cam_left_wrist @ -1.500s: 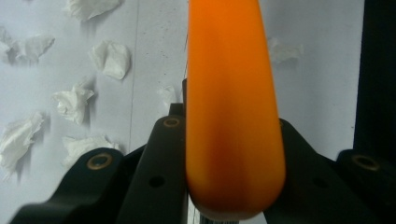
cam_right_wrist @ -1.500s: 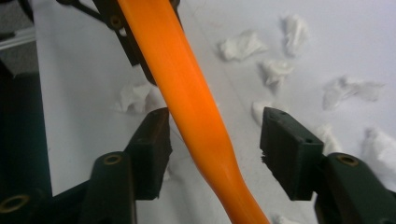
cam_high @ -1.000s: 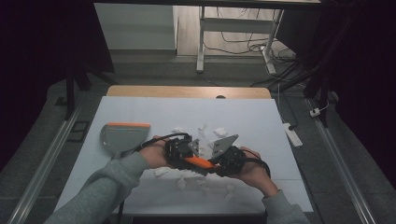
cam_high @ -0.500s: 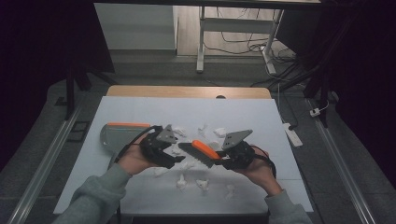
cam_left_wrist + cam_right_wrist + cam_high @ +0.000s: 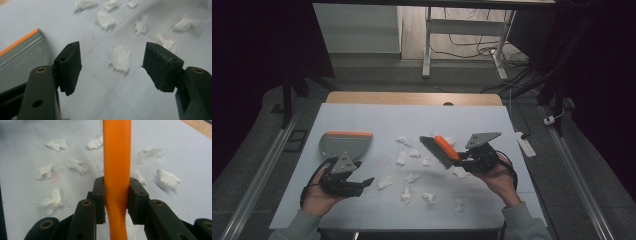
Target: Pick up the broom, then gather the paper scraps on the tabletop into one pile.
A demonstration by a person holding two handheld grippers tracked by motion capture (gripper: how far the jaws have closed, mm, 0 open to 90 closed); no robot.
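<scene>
Left hand-held gripper (image 5: 362,184) withdrew from brush (image 5: 441,151).

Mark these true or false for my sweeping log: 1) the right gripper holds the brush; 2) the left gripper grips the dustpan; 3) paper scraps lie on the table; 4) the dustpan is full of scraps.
1) True: the right gripper is shut on the orange handle of the brush.
2) False: the left gripper is open and holds nothing; the dustpan lies apart on the table.
3) True: white paper scraps are scattered on it.
4) False: the dustpan looks empty.
</scene>
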